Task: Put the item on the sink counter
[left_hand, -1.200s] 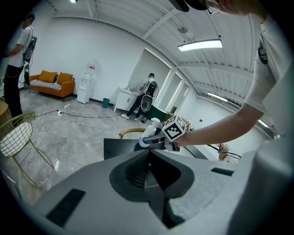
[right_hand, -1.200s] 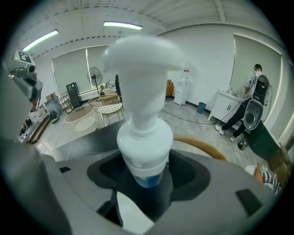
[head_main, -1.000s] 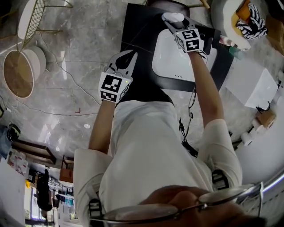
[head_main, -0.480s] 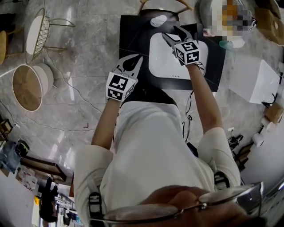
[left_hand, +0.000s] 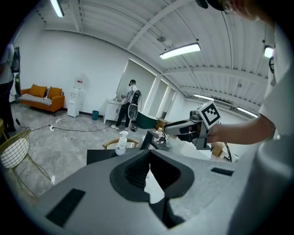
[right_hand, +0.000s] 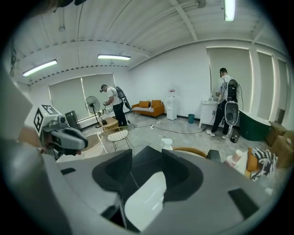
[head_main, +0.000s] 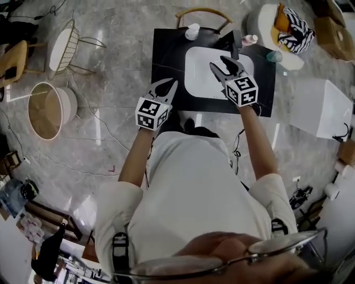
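The item, a white pump bottle (head_main: 192,31), stands upright on the far left corner of the black sink counter (head_main: 166,50); it also shows as the bottle (left_hand: 121,143) in the left gripper view and the bottle (right_hand: 167,143) in the right gripper view. My right gripper (head_main: 219,62) hovers over the white basin (head_main: 202,77), well apart from the bottle. Its jaws are closing, and the right gripper (right_hand: 147,156) has nothing between them. My left gripper (head_main: 171,83) hangs shut by the counter's front left edge; the left gripper (left_hand: 148,153) is empty.
A black faucet (head_main: 233,40), a pink bottle (head_main: 249,40) and a teal cup (head_main: 273,56) stand along the counter's far right. A wooden chair (head_main: 202,12) is behind the counter, a wire chair (head_main: 64,47) and a round stool (head_main: 44,111) to the left, a white box (head_main: 321,108) to the right.
My right gripper let go of the white bottle at the counter's far left and drew back over the basin. Its jaws have narrowed. The left gripper stays shut.
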Demonstrator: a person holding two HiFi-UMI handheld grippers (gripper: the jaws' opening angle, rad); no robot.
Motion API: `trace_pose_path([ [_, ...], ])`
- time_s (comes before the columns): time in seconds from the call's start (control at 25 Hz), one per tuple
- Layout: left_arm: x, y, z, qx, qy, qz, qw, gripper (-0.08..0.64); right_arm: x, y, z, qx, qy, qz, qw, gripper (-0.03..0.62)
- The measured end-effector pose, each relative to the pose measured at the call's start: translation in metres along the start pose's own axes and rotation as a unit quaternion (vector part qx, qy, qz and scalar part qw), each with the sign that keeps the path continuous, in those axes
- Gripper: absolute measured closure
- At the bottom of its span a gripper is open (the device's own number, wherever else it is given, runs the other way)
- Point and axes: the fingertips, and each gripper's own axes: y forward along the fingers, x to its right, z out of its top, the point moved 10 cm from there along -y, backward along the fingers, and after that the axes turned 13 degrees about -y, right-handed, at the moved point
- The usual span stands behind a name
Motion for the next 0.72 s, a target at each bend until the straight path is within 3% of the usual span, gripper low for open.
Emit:
trace_pose_path([
  [0.24, 0.045, -0.031, -0.025, 0.035, -0.021, 0.019, 0.999, 0.555, -0.033, -0.077, -0.016, 0.03, 0.013, 0.003, 0.999, 0.414],
  [0.72, 0.133, -0.088, -0.068, 0.089, -0.04, 0.035, 0.9946, 0.555, -0.064, -0.216, -0.064, 0.075, 0.027, -0.03, 0.996, 0.475],
])
